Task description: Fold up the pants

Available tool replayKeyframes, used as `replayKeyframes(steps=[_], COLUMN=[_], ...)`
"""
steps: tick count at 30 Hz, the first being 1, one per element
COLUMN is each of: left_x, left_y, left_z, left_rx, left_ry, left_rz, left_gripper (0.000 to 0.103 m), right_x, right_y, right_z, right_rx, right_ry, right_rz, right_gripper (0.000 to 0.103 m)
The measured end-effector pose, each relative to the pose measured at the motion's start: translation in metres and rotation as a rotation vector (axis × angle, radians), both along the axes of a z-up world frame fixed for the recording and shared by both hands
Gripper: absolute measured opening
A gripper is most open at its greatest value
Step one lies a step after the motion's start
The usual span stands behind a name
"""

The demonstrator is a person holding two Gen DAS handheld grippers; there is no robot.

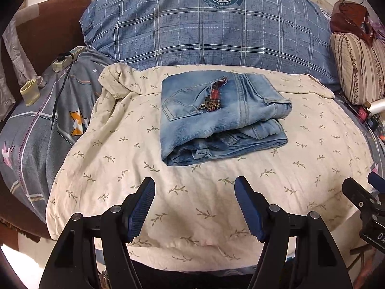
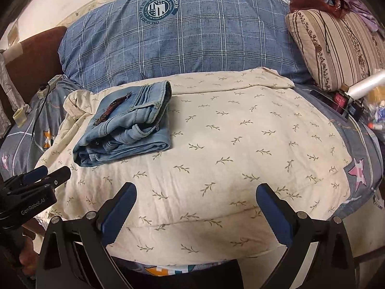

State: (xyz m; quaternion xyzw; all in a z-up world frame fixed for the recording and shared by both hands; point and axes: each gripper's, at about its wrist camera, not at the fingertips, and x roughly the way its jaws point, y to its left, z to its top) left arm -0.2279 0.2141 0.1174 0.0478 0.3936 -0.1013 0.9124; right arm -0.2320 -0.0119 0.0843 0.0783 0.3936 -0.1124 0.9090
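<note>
Item: jeans, folded into 1 bundle on your sheet; both grippers, left and right, released; nothing left.

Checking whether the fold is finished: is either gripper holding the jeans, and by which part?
Nothing is held. The left gripper and right gripper are open above the cream sheet, clear of the folded jeans.

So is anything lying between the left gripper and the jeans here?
Nothing visible. Between the open left gripper and the folded jeans there is only bare cream sheet. The right gripper is also open and off to the side, not in that path.
</note>
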Motion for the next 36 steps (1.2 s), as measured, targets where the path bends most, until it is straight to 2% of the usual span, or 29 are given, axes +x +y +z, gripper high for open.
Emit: replayKeyframes(steps=[19,28,36], left_x=[-0.017,-0.028,-0.023], left_y=[-0.011,-0.014,-0.016], left_z=[0.003,0.008,0.006], left_rx=[-0.004,-0.029,-0.024], left_ry=[0.003,-0.025,0.011], left_rz=[-0.051,-0.061,-0.054], left_gripper=[0.068,0.069,0.069], right_x=[-0.003,-0.001,0.002], right_y=[-0.004,-0.006,-0.008], right_z=[-0.004,-0.006,-0.006], right_rx=[0.002,-0.002,-0.018], right_ry=[0.014,0.028,0.031], right_rz=[-0.018,-0.023,-0.023], right_gripper=[0.100,0.100,0.101])
